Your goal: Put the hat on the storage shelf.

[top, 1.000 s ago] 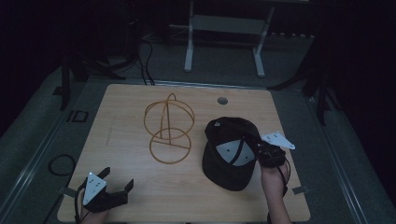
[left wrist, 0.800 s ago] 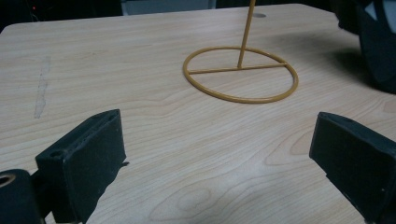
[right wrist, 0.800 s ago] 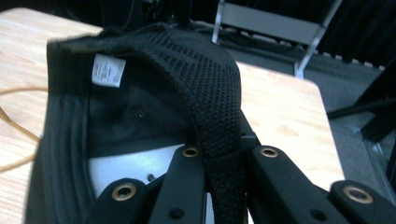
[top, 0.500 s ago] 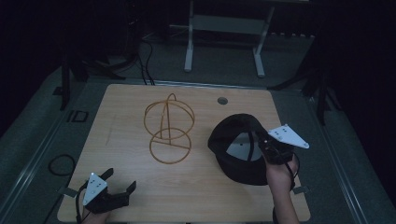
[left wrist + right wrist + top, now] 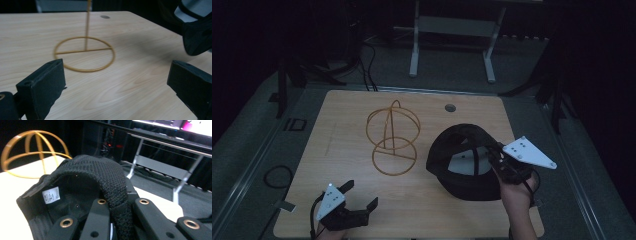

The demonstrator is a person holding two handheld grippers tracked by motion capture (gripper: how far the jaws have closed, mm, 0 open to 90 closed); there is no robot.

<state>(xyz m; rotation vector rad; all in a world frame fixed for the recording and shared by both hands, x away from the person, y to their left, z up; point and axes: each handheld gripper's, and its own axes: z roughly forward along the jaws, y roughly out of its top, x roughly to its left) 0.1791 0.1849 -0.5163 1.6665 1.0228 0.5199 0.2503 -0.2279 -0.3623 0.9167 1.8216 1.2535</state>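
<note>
Near the table [image 5: 362,220] front edge, wide left tool [image 5: 360,196]; right tool [image 5: 492,157] clamping black cap [image 5: 457,145].

Wooden worktop [image 5: 347,120] in a dark room. Right tool [image 5: 498,161] clamped on the edge of a black cap [image 5: 462,155], cap turned inside-up and lifted near the worktop's right side. Gold wire stand [image 5: 392,137] upright at centre, just left of the cap, apart from it. Left tool [image 5: 359,196] at the near left corner, jaws spread wide, nothing between them.
</note>
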